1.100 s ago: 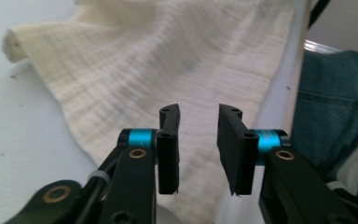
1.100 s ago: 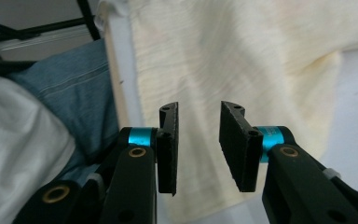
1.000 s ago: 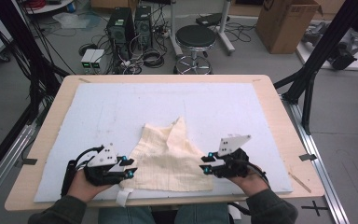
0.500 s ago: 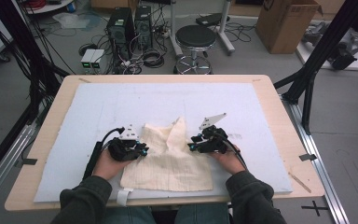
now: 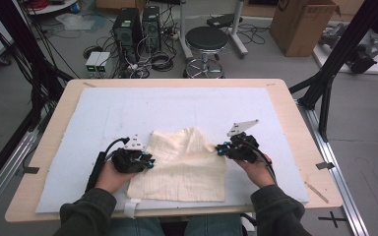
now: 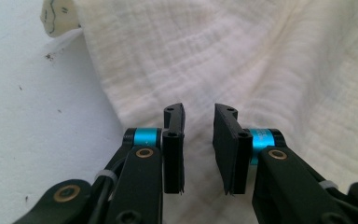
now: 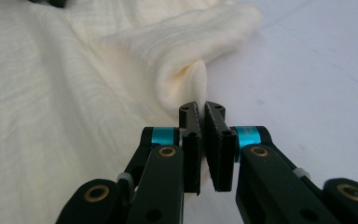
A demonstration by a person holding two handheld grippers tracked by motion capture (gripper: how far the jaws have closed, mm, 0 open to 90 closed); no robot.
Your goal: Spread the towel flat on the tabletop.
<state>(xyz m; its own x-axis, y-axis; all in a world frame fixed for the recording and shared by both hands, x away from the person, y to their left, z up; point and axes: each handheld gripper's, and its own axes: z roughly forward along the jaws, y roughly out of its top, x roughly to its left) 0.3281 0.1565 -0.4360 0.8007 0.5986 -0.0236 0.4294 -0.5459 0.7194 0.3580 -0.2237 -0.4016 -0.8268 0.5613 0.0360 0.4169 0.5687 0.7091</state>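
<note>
A cream crinkled cloth [image 5: 187, 167] lies rumpled on the pale mat [image 5: 103, 113]. My left gripper [image 5: 150, 162] rests at the cloth's left edge. In the left gripper view, its jaws [image 6: 199, 116] stand apart over the cloth [image 6: 261, 60], pressing on nothing; they have just been opening a little. My right gripper [image 5: 219, 149] is at the cloth's right edge. In the right gripper view it [image 7: 201, 109] is shut on a raised fold of the cloth [image 7: 186, 74], having just closed.
A small printed tag [image 6: 58, 16] pokes out beside the cloth's edge. The wooden table [image 5: 295, 113] borders the mat. Beyond it stand a stool [image 5: 206, 39], computer towers [image 5: 135, 24], a cardboard box [image 5: 300, 24] and black frame legs [image 5: 325, 93].
Both hands came forward from the table's near edge onto the cloth. The right gripper then moved rightward to the cloth's right edge, and the cloth now spreads wider there.
</note>
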